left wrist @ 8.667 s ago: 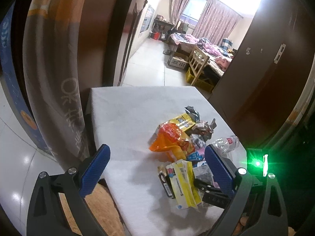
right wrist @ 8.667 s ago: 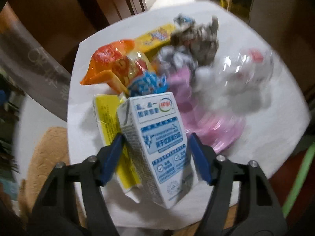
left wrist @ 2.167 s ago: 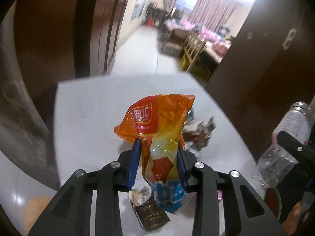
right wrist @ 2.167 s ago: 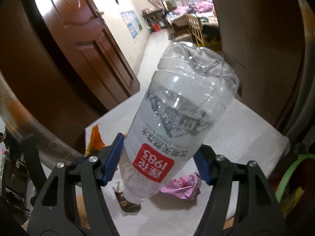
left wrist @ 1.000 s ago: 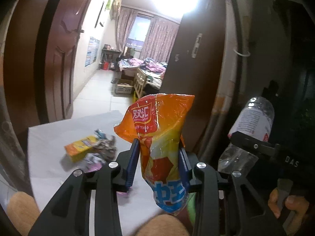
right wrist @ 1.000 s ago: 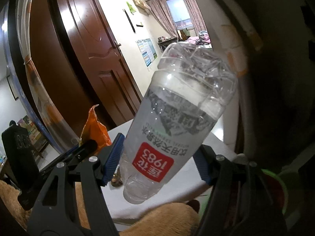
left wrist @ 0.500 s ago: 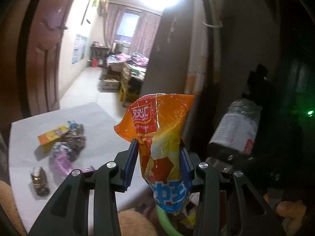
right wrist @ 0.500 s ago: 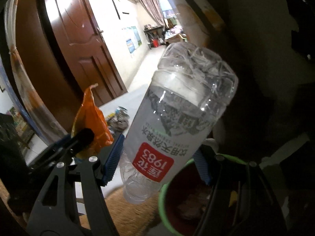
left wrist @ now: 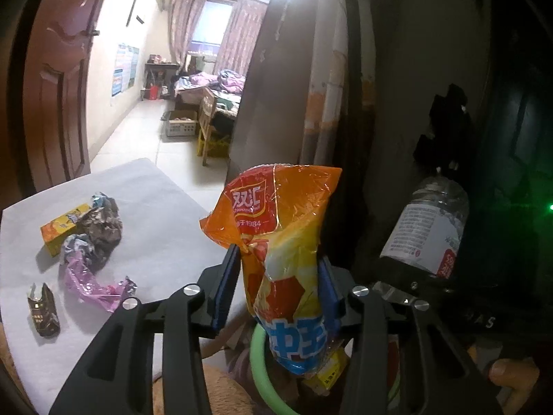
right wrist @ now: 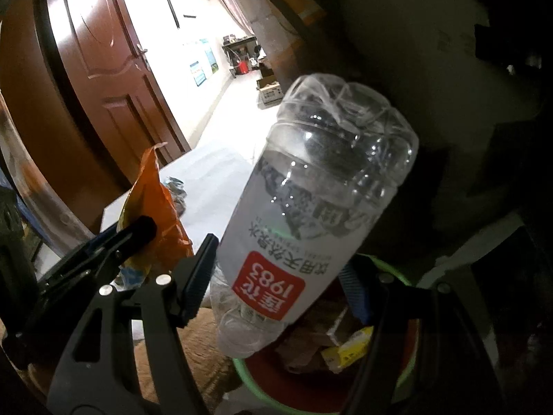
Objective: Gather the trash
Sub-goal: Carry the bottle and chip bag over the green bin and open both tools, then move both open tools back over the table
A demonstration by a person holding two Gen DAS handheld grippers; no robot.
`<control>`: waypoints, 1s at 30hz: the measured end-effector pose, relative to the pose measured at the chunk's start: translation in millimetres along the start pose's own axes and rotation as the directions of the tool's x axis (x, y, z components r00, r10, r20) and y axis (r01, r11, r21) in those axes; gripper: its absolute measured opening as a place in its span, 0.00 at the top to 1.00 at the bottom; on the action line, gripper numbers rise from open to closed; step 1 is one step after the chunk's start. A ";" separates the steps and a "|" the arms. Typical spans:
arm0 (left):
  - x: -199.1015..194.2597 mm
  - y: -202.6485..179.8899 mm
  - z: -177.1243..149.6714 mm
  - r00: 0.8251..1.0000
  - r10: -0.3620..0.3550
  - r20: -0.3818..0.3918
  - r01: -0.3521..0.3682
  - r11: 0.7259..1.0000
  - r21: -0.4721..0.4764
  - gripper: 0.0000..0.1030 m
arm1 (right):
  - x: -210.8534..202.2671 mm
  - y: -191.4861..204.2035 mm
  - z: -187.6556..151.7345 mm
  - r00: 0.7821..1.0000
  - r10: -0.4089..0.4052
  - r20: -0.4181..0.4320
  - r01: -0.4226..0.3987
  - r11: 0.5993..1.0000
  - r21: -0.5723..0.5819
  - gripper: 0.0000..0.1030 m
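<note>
My left gripper (left wrist: pixel 280 259) has an orange and yellow snack bag (left wrist: pixel 283 228) upright between its pads. The jaws are opening, and the bag stands between them with its blue bottom end over the green-rimmed bin (left wrist: pixel 257 356). My right gripper (right wrist: pixel 280 259) is shut on a clear plastic bottle (right wrist: pixel 321 186) with a red label, held base up and tilted above the same bin (right wrist: pixel 397 271). Yellow and brown scraps lie in the bin. In the left wrist view the bottle (left wrist: pixel 428 224) hangs to the right of the bag.
The white-covered table (left wrist: pixel 155 207) at the left holds a yellow box (left wrist: pixel 62 231), crumpled grey wrappers (left wrist: pixel 100 228), a pink wrapper (left wrist: pixel 86 280) and a small dark wrapper (left wrist: pixel 43 314). A dark cabinet wall (left wrist: pixel 380 103) rises behind the bin. A brown door (right wrist: pixel 114 79) stands at the left.
Both grippers have swung right, away from the table, and sunk over the green-rimmed bin. The left jaws stand a little wider around the bag. The bottle has not shifted in the right gripper.
</note>
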State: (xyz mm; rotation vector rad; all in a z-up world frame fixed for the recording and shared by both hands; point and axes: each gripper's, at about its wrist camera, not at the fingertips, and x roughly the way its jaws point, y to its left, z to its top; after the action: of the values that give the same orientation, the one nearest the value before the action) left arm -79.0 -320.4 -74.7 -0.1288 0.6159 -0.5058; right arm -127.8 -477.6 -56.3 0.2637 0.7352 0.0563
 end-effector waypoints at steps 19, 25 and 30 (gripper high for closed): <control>-20.9 33.2 18.1 0.999 -0.025 0.023 0.022 0.993 0.115 0.20 | -15.1 4.6 -2.4 0.993 -0.096 0.073 0.089 0.991 0.104 0.12; -40.1 93.2 36.6 0.997 0.062 0.048 -0.065 0.997 0.043 0.18 | -3.3 49.6 10.0 0.996 -0.017 0.091 0.011 0.998 0.068 0.12; -58.1 144.4 46.7 0.986 0.148 0.073 -0.149 0.989 0.006 0.18 | 17.8 90.4 15.4 0.997 0.043 0.064 -0.044 0.999 0.024 0.12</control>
State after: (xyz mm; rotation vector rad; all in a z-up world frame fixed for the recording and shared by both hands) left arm -32.5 -167.7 -44.4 -0.0887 0.5473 -0.3587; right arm -100.5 -391.1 -33.8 0.3048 0.6675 0.0794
